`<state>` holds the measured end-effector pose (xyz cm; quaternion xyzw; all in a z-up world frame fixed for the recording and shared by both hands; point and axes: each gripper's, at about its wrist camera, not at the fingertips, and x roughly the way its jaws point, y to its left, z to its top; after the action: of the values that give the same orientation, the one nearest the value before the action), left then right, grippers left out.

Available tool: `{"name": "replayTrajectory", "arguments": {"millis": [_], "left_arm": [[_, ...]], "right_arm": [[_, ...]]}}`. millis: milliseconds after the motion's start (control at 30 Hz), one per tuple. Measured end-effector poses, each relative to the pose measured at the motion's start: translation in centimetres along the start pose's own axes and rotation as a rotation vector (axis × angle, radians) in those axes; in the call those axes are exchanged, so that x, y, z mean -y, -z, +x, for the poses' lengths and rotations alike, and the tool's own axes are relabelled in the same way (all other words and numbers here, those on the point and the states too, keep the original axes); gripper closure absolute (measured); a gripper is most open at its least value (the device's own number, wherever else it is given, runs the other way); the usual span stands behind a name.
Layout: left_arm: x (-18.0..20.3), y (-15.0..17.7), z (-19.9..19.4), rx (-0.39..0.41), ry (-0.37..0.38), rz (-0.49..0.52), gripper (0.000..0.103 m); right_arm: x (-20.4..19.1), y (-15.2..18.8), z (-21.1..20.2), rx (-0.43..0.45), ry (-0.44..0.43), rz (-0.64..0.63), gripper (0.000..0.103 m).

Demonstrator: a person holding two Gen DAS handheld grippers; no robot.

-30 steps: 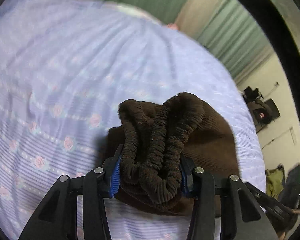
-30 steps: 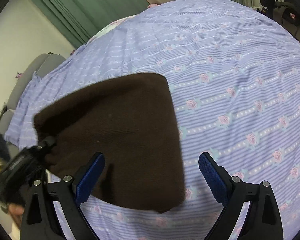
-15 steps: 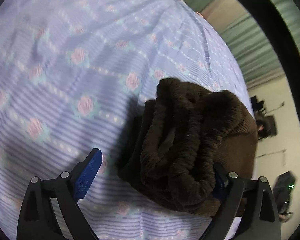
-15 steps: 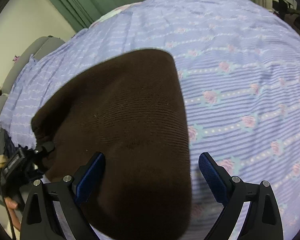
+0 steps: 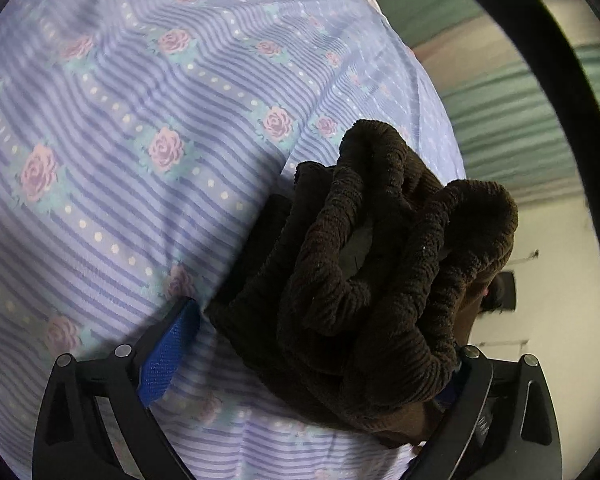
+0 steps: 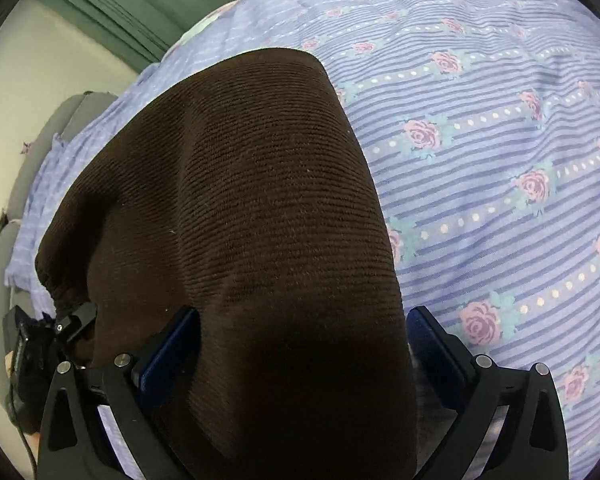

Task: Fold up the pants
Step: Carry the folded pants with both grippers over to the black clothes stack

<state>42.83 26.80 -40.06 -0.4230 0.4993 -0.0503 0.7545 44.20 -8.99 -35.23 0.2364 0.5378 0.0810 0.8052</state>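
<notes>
Pants: we see them folded on the bed, long axis running forward from our right gripper; bunched waistband nearer our left gripper
Left jaws: released wide; waistband between them, leaning on the right pad
Right jaws: spread apart, straddling the near end; gripping nothing

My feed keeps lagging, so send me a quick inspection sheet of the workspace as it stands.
Surface: bed sheet, purple stripes with roses, lightly wrinkled.
Job's things: brown pants lying on the sheet; elastic waistband bunched.
Clutter: nothing seen on the sheet.
Grippers: left claw open, waistband between its fingers; right claw open over the pants.
Cables: thin black cable beside the left claw.
Surroundings: green curtains, pale wall.
</notes>
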Motion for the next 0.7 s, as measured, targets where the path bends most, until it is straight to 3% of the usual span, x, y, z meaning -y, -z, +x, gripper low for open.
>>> {"name": "replayTrajectory", "arguments": {"millis": [133,233,333,433,533,700], "left_arm": [[1.1,1.2,0.4,0.037,-0.044,-0.001,0.007],[2.0,2.1,-0.5,0.068,-0.084,0.020,0.014],[2.7,3.1,-2.3,0.093,-0.101,0.074,0.024],[2.4,3.9,-3.3,0.096,-0.058,0.047,0.029],[1.9,4.1,-3.0,0.100,-0.025,0.025,0.029],[0.3,2.7,-0.2,0.042,0.046,-0.065,0.019]], "right_arm": [[0.1,-0.1,0.5,-0.004,0.000,0.035,0.000],[-0.2,-0.6,0.7,-0.035,0.012,0.045,0.000],[-1.5,-0.7,0.0,-0.030,0.006,0.013,0.020],[-2.2,-0.3,-1.1,0.008,0.007,-0.016,0.028],[-1.7,-0.1,-1.0,0.016,-0.015,0.010,0.028],[-1.7,-0.1,-0.4,0.014,-0.028,-0.001,0.028]]}}
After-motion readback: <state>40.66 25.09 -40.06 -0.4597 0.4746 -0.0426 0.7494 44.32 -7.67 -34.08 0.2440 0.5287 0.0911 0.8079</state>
